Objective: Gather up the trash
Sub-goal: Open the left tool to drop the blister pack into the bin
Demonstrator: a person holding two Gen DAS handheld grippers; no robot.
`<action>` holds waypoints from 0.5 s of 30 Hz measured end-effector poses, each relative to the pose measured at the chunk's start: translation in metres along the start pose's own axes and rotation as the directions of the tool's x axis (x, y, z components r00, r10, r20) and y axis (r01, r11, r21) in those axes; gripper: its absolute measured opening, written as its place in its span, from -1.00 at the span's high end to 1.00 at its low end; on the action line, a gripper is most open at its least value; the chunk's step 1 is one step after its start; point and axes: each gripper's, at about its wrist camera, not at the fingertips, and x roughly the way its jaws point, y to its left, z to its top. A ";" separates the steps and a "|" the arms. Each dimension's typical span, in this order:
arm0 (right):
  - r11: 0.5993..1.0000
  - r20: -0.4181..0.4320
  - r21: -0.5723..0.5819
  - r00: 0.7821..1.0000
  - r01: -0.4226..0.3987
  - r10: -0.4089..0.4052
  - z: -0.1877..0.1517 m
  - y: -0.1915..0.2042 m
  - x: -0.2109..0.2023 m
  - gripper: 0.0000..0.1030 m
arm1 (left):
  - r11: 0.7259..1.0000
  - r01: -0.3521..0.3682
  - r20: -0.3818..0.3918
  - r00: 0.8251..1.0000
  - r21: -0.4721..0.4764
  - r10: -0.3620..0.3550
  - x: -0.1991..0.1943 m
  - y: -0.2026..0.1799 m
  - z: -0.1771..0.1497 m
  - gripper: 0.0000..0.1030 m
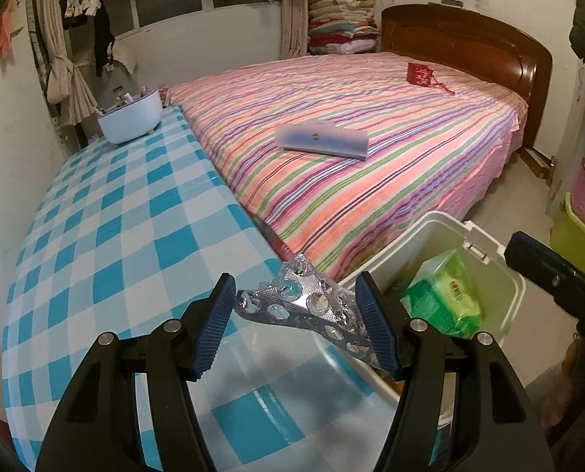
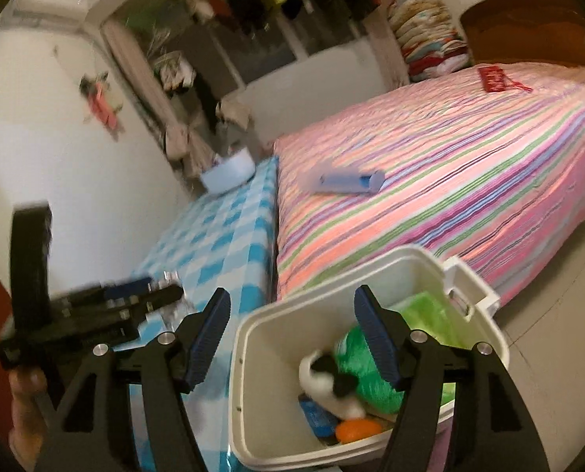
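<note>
My left gripper is shut on a crumpled silver blister pack, held above the near edge of the blue checked table. Just to its right, on the floor, stands an open white bin holding a green packet. In the right wrist view my right gripper hangs open over the bin, with nothing between its pads. Below it in the bin lie a blurred white and black wad, green wrapping, an orange piece and a blue piece.
A bed with a striped sheet runs along the table's right side, with a purple folder and a red pouch on it. A white tub stands at the table's far end. Coloured storage boxes line the right wall.
</note>
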 end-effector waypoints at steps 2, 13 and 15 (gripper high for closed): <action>1.000 0.028 0.026 1.000 0.001 -0.002 0.004 -0.006 -0.005 -0.24 | 1.000 0.019 0.002 1.000 0.006 -0.019 0.000 -0.007 0.002 -0.21; 0.995 0.102 0.095 0.994 0.024 -0.034 0.010 -0.022 -0.019 -0.24 | 0.995 0.095 0.003 0.995 0.041 -0.095 0.005 -0.049 0.003 -0.45; 0.994 0.106 0.103 0.994 0.031 -0.042 0.010 -0.024 -0.020 -0.24 | 0.994 0.101 0.009 0.995 0.046 -0.101 0.007 -0.054 0.003 -0.51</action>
